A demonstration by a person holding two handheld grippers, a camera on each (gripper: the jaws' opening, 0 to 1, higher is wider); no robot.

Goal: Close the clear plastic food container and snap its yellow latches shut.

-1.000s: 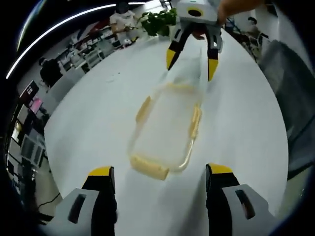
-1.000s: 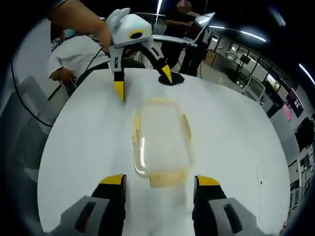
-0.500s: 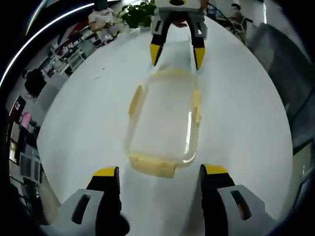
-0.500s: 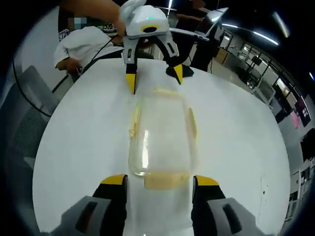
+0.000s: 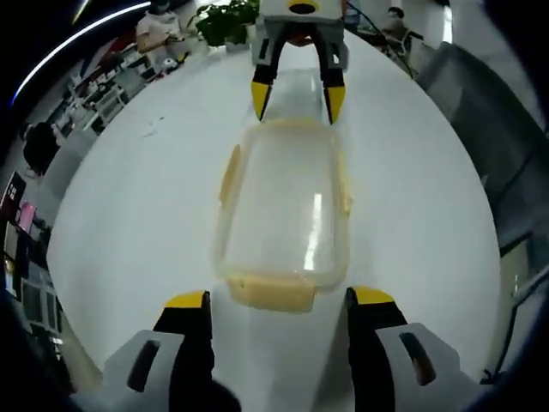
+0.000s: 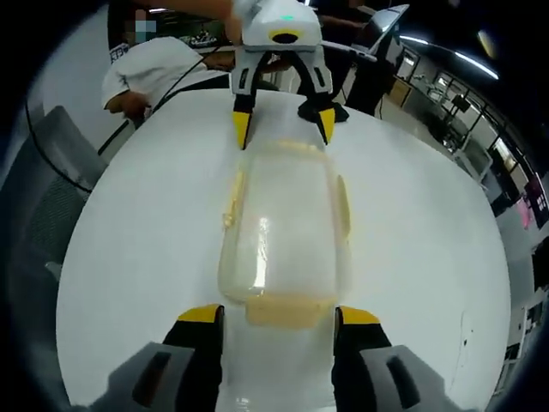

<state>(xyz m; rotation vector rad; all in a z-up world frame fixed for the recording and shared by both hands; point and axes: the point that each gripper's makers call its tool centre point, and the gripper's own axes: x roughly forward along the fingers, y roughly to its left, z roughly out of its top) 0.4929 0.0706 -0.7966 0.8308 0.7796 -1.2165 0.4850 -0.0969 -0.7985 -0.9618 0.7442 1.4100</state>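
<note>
I have the clear plastic food container [image 5: 287, 206] lying lengthwise between my two tools on the round white tabletop [image 5: 137, 215], with its lid on top. In the left gripper view my left tool [image 5: 277, 322] stands with its yellow-tipped jaws spread apart, one to each side of the container's near end and touching nothing. The yellow end latch [image 5: 273, 293] there sits just ahead of the gap between them, and it looks splayed outward rather than snapped down. At the far end of the same view my right tool [image 5: 293, 96] faces me, jaws also apart, tips just at the container's far corners.

From the right gripper view I see the same arrangement mirrored: the right tool [image 6: 276, 324] is open and straddles its own near latch [image 6: 289, 311], while the left tool [image 6: 280, 125] hangs over the far end of the container [image 6: 283, 225], a hand gripping it from above. The long side latches [image 6: 341, 204] stick out from the container's edges; I cannot tell whether they are locked.

A potted green plant [image 5: 225, 19] stands beyond the tabletop in the left gripper view. In the right gripper view a person in a white top [image 6: 159, 70] sits at the far edge, and a grey chair [image 6: 51, 172] stands to the side.
</note>
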